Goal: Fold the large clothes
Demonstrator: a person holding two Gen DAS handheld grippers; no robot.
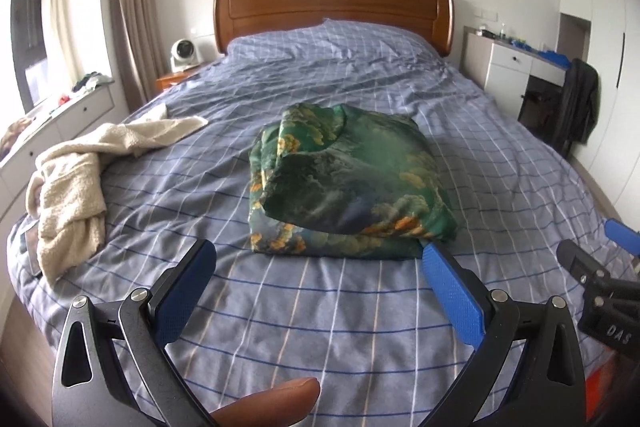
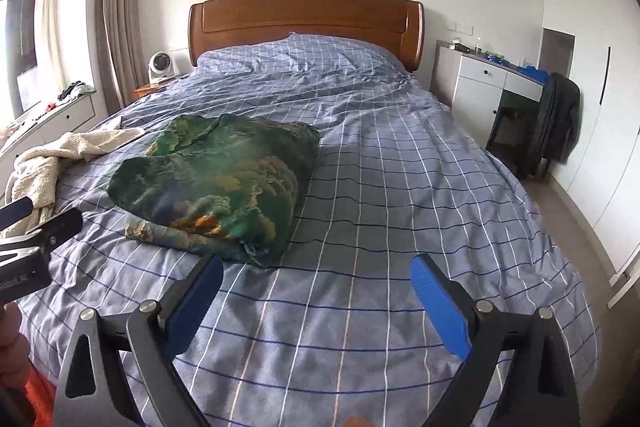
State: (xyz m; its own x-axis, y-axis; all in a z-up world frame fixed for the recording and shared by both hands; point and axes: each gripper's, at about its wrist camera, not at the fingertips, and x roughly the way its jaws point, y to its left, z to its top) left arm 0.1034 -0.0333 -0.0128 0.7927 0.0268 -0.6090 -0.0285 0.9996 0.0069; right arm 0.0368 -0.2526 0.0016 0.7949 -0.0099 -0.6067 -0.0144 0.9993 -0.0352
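On the blue checked bed (image 1: 360, 327), a glossy green printed garment (image 1: 348, 187) lies folded into a compact bundle, both grippers clear of it.

Left gripper (image 1: 318, 263) and right gripper (image 2: 316, 277) hover with fingers spread, pinching nothing. This fold looks finished; next probably comes the crumpled cream towelling robe (image 1: 76, 179) near the bed's left edge, needing spreading flat first. A wooden headboard (image 1: 334, 7) backs the bedroom.
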